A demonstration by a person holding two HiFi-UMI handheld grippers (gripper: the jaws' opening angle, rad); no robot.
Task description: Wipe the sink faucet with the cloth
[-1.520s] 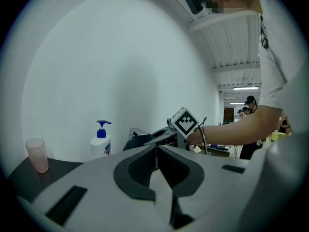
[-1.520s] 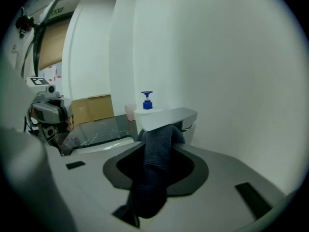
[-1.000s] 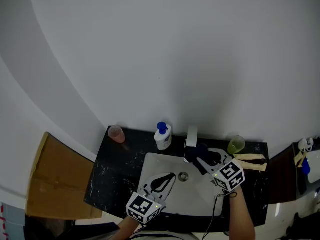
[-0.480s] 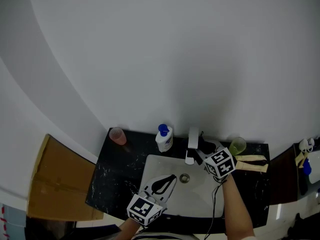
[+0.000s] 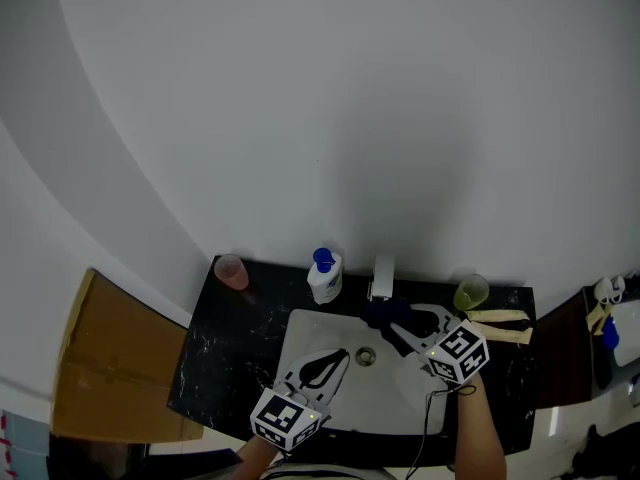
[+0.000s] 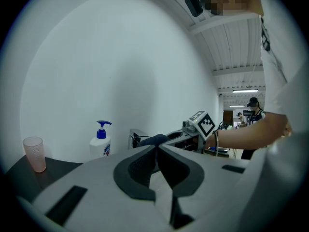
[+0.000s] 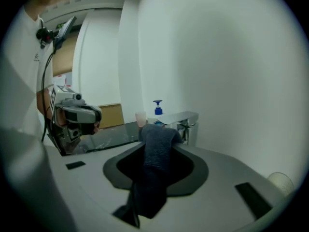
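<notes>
Head view: the right gripper has come back toward the person from half a second ago, when it was up against the right side of the white block-shaped sink faucet. The dark blue-grey cloth now sits at the spout's front end over the white sink basin. This matches its place a second ago, so it reads as one back-and-forth stroke, and wiping looks to be under way. The left gripper has not moved and hangs over the basin's near edge.

Left gripper view: its jaws are together with nothing between them. This view gives a side-on look the head view lacks. The cloth is bunched at the faucet spout, and the right gripper is behind it. The white soap bottle with blue pump and the pink plastic cup stand well to the left of the faucet.

Right gripper view: its jaws are about half open and clamped on the cloth, which fills the gap and hangs down. The cloth's front end overlaps the faucet spout, but I cannot tell whether it is actually touching. Only this view shows the grip itself.
</notes>
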